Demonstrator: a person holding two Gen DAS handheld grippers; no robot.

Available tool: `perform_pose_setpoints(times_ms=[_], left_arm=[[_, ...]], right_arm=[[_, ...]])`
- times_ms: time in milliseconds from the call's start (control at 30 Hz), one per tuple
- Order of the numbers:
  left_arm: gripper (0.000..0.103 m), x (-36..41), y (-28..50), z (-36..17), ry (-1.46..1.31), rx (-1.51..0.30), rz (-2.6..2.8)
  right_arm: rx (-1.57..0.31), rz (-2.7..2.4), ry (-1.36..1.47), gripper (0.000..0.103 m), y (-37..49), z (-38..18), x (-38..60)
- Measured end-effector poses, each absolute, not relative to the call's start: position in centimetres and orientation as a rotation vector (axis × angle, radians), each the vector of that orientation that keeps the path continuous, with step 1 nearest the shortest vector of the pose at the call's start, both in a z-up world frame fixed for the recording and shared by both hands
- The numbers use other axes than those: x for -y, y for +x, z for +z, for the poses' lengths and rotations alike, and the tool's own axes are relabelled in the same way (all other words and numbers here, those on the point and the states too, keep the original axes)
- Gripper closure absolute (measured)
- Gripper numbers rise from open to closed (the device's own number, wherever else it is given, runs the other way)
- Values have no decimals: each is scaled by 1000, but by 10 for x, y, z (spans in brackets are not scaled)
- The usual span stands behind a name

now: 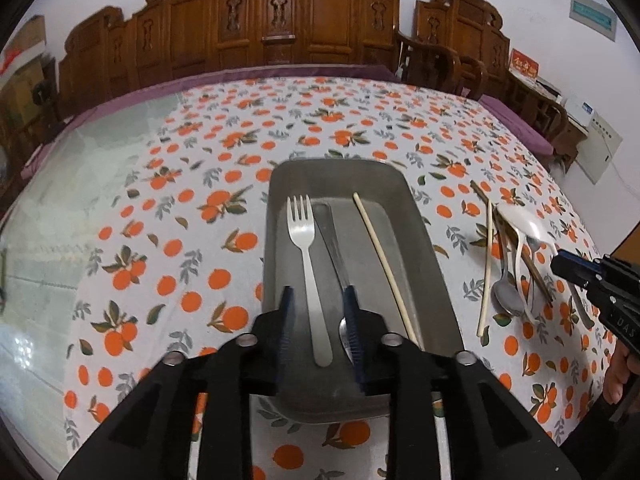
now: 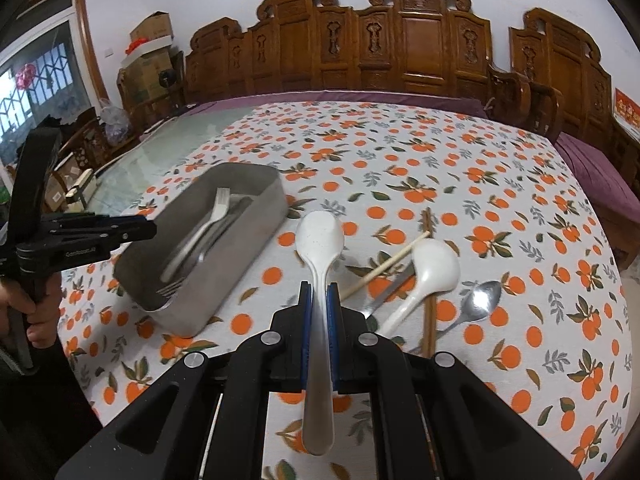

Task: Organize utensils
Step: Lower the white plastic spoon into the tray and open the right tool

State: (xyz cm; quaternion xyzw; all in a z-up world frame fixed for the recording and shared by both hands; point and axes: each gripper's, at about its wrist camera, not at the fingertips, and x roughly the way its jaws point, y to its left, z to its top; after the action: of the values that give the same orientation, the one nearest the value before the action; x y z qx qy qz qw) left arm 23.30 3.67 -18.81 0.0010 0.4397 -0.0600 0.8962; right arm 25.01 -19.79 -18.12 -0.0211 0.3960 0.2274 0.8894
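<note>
Right claw (image 2: 319,300) is clamped on a white plastic spoon (image 2: 320,248): handle runs back betw. the blue pads, its tail end sticking out toward the cam, bowl pointing fwd and lifted off the counter (image 2: 500,168). Left claw (image 1: 318,308) hangs w/ jaws apart over the near end of the grey tray (image 1: 416,216), nothing betw. them.

Hidden/hard to read: in the left wrist view the right finger (image 1: 352,320) covers the near part of a dark metal utensil (image 1: 330,236) lying in the tray just right of the fork (image 1: 306,248); can't tell which kind. A shiny rounded bit shows by that finger. In the right wrist view the tray contents are blurred; only the fork is clear.

Counts, tray: 1 fork, 1 dark utensil, 1 pale chopstick (image 1: 384,264) to the right of the claw.

Counts, loose pile just right of and ahead of the right claw: 1 more white spoon (image 2: 430,272), 1 metal spoon (image 2: 478,302), 1 pale chopstick (image 2: 388,262), 1 brown chopstick (image 2: 429,280); a further metal piece under the white spoon is mostly covered. They overlap, exact tally unsure.

Writing: "GenRobot.AI" on the left claw body in the right view; "DAS" partly cut off on the right claw (image 1: 564,266) in the left view. Far off, a red sign (image 1: 524,63) w/ gold characters, too small to read.
</note>
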Motion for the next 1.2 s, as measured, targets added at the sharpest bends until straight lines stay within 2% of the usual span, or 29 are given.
perform_pose_setpoints(times_ms=[67,100,133,233,300,667,1200], left_arm=[[70,-39,230,-183,8,-889,-124],[61,-40,229,-181,11,-879,-121],[48,-41,229,-178,11,-870,-118],[27,-47,225,-170,3,-828,-107],[17,-53,223,-163,-4,-798,-87],[13,-83,218,-150,-26,-750,-41],[13,-117,209,-139,-80,-716,26]], right_arm=[[-815,485,-57,94,249,-178,192],[-814,489,-66,94,248,-177,187],[-813,492,-70,94,248,-176,185],[-804,501,-82,94,250,-171,173],[-801,510,-68,94,252,-168,166],[-795,570,-32,94,276,-151,112],[-920,541,77,94,320,-182,56]])
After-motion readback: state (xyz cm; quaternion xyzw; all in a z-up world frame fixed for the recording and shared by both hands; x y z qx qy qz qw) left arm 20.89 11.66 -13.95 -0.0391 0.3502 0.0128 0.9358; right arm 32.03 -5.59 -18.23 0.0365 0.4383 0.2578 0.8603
